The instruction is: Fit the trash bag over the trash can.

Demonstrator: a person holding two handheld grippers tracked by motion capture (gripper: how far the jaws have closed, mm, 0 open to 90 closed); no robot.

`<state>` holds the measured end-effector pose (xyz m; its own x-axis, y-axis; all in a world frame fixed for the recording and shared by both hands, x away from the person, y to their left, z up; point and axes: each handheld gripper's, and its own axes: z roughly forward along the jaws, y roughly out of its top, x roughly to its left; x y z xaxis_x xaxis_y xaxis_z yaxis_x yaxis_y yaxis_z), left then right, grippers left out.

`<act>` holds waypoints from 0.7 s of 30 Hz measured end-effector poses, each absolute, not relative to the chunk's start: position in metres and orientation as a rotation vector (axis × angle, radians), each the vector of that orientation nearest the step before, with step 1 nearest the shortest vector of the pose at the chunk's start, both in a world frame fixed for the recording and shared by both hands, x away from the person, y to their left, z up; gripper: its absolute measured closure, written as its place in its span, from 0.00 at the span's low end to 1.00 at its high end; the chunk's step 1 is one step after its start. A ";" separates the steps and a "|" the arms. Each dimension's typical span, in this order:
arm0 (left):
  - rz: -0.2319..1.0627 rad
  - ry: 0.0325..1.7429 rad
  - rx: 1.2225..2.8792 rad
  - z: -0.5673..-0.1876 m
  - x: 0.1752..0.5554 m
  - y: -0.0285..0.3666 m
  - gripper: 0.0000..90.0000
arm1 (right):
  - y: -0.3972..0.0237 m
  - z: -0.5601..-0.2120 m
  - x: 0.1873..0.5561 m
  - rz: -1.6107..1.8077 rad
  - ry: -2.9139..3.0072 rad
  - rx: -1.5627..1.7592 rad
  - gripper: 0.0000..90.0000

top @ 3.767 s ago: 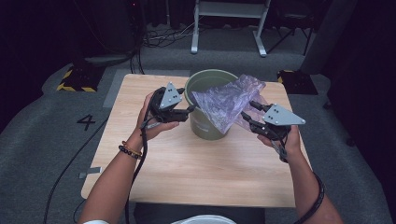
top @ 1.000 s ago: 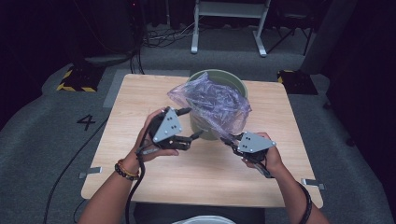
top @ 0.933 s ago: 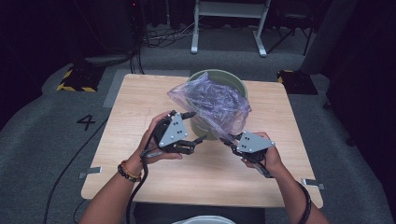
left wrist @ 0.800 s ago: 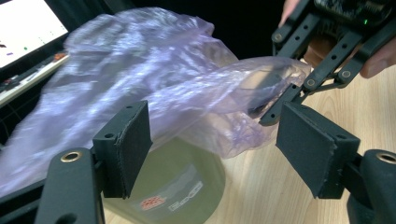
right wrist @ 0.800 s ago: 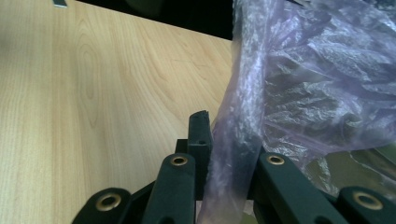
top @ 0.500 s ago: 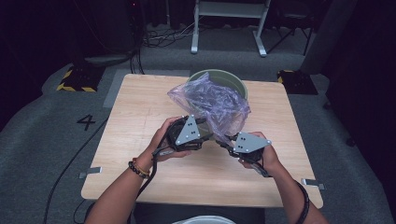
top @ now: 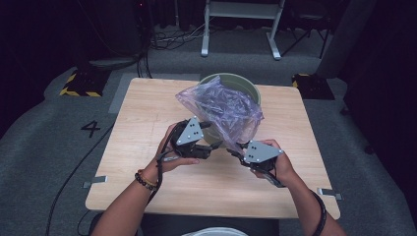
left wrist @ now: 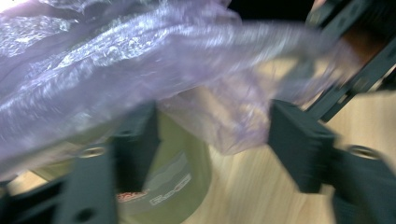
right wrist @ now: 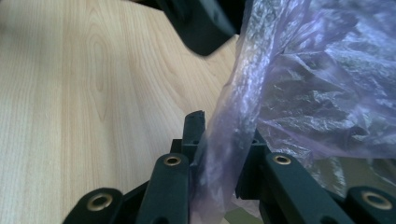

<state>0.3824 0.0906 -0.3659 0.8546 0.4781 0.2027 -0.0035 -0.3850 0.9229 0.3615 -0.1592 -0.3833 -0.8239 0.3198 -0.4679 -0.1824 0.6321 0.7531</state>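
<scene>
Bag-lining step, seen at the point of regrasp: the purple plastic bag [top: 223, 105] was draped over the near rim of the green bin [top: 231, 81], which stood toward the far side of the wooden table [top: 147, 123]. My right gripper [top: 236, 150] had its jaws nearly closed, pinching a twisted strand of the bag's lower edge in front of the bin, as the right gripper view showed. My left gripper [top: 209, 140] had just been opening its jaws; in the left gripper view they stood wide apart, the bag's loose hem hanging between them without either pad pressing on it. To do this step well, I judged that the left jaws should close on a single layer of the hem, opposite the right gripper's hold, so that the two grips could spread the mouth. The film was thin and slack, so the pull should be gentle and outward, lest the bag tear or the light bin tip.
</scene>
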 end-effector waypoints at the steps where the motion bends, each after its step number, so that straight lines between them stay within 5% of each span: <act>1: 0.559 0.364 1.875 -0.364 0.378 0.093 0.27 | -0.156 -0.386 0.361 1.116 2.282 0.093 0.87; 4: 0.541 0.396 1.759 -0.358 0.369 0.106 0.25 | -0.152 -0.390 0.361 1.075 2.290 0.086 0.87; 10: 0.493 0.462 1.794 -0.357 0.373 0.102 0.27 | -0.144 -0.392 0.361 1.029 2.281 0.076 0.87; 16: 0.478 0.513 1.851 -0.362 0.385 0.088 0.49 | -0.138 -0.393 0.358 0.985 2.267 0.051 0.84; 21: 0.529 0.500 1.882 -0.365 0.386 0.084 0.78 | -0.137 -0.394 0.356 0.973 2.252 0.042 0.82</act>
